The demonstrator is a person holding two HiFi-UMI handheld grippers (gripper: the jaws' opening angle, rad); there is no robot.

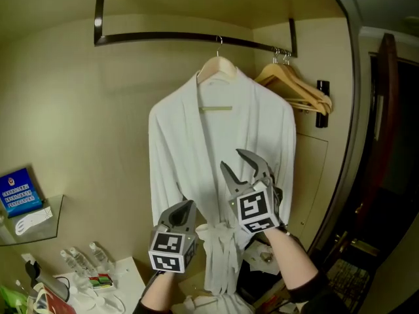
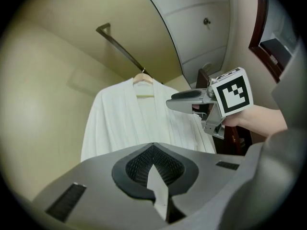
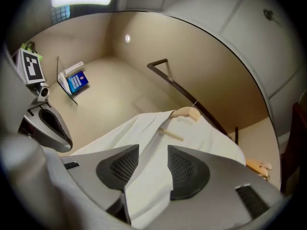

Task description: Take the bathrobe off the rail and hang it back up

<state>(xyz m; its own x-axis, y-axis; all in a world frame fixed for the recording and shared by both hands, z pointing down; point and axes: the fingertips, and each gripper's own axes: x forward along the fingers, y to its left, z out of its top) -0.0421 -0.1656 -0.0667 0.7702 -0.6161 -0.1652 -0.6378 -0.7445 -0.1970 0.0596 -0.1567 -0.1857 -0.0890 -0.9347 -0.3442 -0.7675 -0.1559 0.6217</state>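
Note:
A white bathrobe (image 1: 190,142) hangs on a wooden hanger (image 1: 217,67), hooked on the dark rail (image 1: 170,38) against the beige wall. My right gripper (image 1: 231,157) is raised in front of the robe's middle, open, nothing between its jaws. Lower and to the left, my left gripper (image 1: 186,208) is shut and empty, at the level of the robe's belt. In the right gripper view the open jaws (image 3: 152,148) frame the robe (image 3: 192,138) below the hanger (image 3: 184,113). The left gripper view shows the shut jaws (image 2: 153,145), the robe (image 2: 124,119) and the right gripper (image 2: 192,99) beyond.
Empty wooden hangers (image 1: 298,87) hang on the rail right of the robe. A glass shelf (image 1: 52,224) with a blue box (image 1: 18,191) is at the left, water bottles (image 1: 82,260) below it. A dark door frame (image 1: 386,110) stands at the right.

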